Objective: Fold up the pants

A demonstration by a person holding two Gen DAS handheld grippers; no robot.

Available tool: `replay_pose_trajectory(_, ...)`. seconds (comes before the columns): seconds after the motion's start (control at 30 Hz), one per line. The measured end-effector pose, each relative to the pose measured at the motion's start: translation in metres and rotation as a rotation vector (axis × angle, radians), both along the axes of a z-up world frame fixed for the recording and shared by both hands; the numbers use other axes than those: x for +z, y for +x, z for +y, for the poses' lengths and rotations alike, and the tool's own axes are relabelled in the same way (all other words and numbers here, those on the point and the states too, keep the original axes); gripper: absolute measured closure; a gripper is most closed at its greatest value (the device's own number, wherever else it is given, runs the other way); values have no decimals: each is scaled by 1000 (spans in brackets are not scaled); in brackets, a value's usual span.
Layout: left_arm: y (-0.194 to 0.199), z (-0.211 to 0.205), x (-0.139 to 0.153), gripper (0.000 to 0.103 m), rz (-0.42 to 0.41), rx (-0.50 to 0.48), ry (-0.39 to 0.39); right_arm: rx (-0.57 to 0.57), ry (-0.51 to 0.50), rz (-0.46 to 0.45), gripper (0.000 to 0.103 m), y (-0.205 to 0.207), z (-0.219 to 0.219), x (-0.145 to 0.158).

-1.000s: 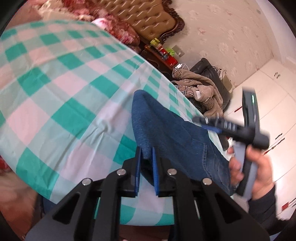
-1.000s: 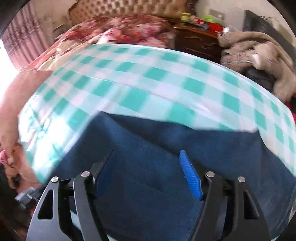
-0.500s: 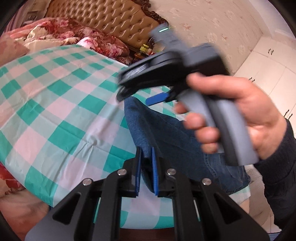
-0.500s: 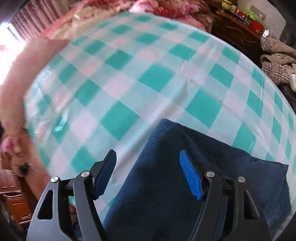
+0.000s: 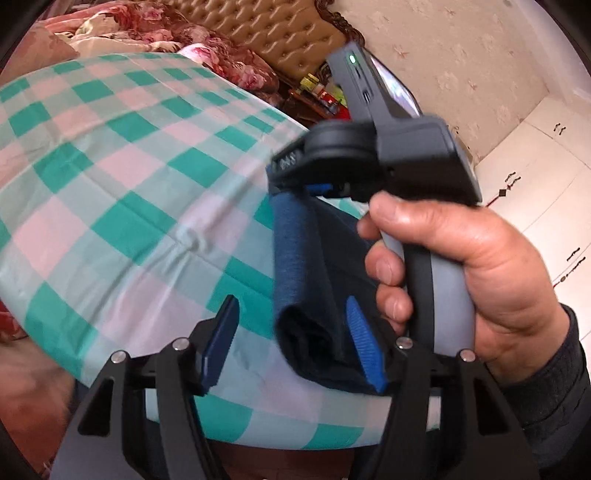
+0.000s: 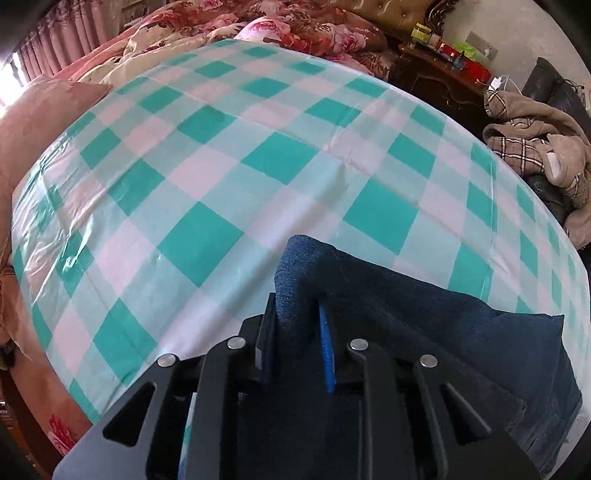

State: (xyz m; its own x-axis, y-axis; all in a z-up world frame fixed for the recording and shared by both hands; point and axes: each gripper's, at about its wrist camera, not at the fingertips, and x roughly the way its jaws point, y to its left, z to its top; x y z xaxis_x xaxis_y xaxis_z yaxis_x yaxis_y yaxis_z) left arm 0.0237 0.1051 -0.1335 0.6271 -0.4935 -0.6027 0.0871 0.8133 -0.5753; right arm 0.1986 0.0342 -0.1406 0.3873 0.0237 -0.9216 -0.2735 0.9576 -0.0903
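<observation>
Compared with a second ago: left gripper [image 5: 291, 343] no longer pinched on the cloth, jaws opening and now parted; right gripper [image 6: 295, 332], wide apart over the denim before, now closing on a raised ridge of it. In the left wrist view, blue pads spread either side of the folded edge of the pants [image 5: 310, 280], the right-hand pad just beside the cloth, the left-hand pad well clear of it, so nothing gripped there. In the right wrist view, pads narrowed onto an upstanding fold of the same pants [image 6: 424, 314], denim squeezed between them and lifted a little off the checked tablecloth [image 6: 207, 177]. Further out in the left wrist view, the right gripper seen from the side [image 5: 317, 188], tips down on the far end of the folded strip, with the right hand [image 5: 461, 273] wrapped round its grey handle and a dark sleeve [image 5: 554, 369] at the wrist. Pants lying as a dark blue folded bundle on the near right part of the tablecloth, close to its near edge. Beyond the tablecloth's far edge, floral bedding [image 6: 295, 33] and a tufted headboard [image 5: 273, 33]; off the tablecloth's right side, a heap of beige and plaid clothing [image 6: 535, 147].
</observation>
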Motion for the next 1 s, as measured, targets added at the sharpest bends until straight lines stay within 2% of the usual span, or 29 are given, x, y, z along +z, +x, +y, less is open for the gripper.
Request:
replay_pose_trajectory(0.03,2,-4,-3,43,7,-2,3,-1,6,1,82,0,0,1)
replay_pose_trajectory(0.07,4,-5,-6,49,17,0,3,-2,12,1,82,0,-1,2)
replay_pose_trajectory(0.1,7,-7,-9,56,29,-6,-11,-3,16,0,82,0,-1,3)
replay_pose_trajectory(0.13,9,-9,-12,70,37,-15,-15,-3,22,-1,82,0,-3,4)
replay_pose_trajectory(0.2,10,-12,-12,76,35,-15,-3,-2,30,-3,83,-1,-4,7)
replay_pose_trajectory(0.23,10,-13,-12,84,31,-16,-1,-2,34,-5,83,-1,-5,8)
replay_pose_trajectory(0.27,10,-14,-11,87,28,-14,5,-3,38,-7,84,-1,-6,9)
replay_pose_trajectory(0.43,8,-19,-5,91,10,-20,27,-2,75,-12,84,-3,-12,16)
replay_pose_trajectory(0.53,8,-23,4,91,-12,-18,46,-16,146,-6,84,-4,-24,30)
replay_pose_trajectory(0.6,5,-30,16,91,-38,-19,71,-22,199,-4,84,-4,-35,42)
replay_pose_trajectory(0.7,0,-53,48,92,-119,-44,154,-25,305,-15,85,-6,-67,74)
replay_pose_trajectory(0.8,-5,-95,89,92,-229,-105,259,-39,440,-23,88,-11,-119,114)
replay_pose_trajectory(0.87,-11,-132,117,92,-310,-156,317,-62,532,-48,89,-18,-170,146)
replay_pose_trajectory(1.0,-23,-218,154,92,-443,-257,398,-100,604,-141,97,-46,-264,199)
